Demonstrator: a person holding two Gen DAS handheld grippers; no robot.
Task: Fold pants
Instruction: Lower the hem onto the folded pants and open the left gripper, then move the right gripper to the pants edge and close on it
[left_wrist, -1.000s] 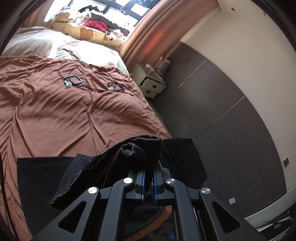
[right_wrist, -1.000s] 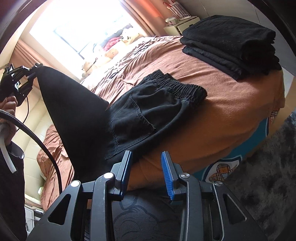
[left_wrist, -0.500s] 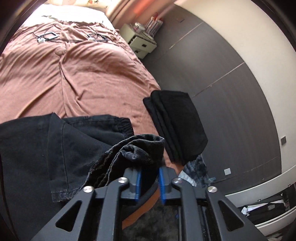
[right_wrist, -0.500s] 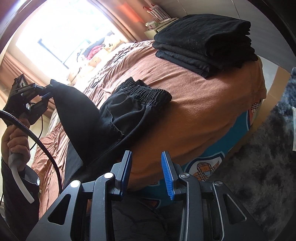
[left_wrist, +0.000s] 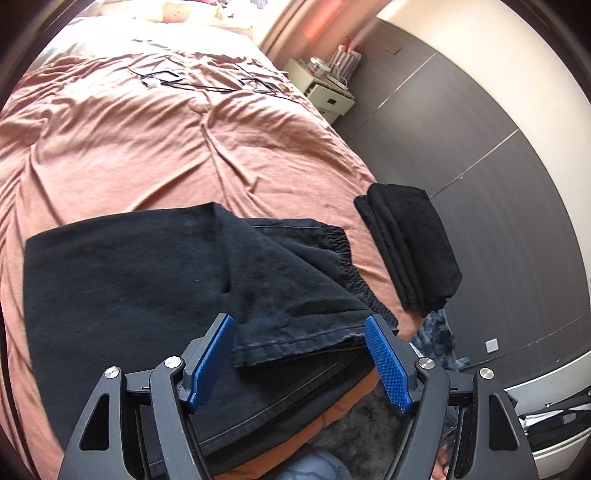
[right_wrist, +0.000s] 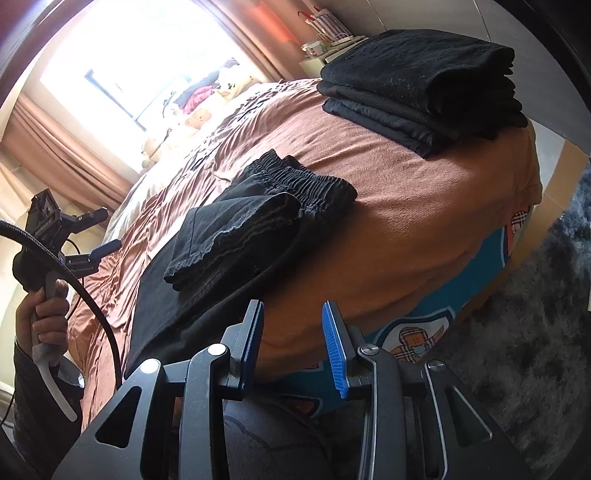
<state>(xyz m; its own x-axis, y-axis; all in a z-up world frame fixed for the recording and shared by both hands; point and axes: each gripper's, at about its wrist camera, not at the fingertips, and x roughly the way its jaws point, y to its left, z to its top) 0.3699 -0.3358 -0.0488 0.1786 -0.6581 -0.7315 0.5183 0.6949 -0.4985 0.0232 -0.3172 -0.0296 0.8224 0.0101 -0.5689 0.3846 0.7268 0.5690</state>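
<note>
Left tool (left_wrist: 300, 356) above pants hem, jaws just spreading wide, pinching nothing. Black pants (left_wrist: 155, 280) lie folded on brown bed (left_wrist: 122, 147) near its front edge, hem flap laid over elastic waistband. Stack of folded dark clothes (right_wrist: 424, 88) at bed's right corner. Right tool (right_wrist: 293, 341) low by bed edge, jaws partly apart, empty.

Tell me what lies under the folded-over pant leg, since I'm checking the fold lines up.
Under the folded-over leg lies the rest of the black pants, the elastic waistband peeking out at its far edge, all on the brown bedspread. How the covered layers lie cannot be seen.
</note>
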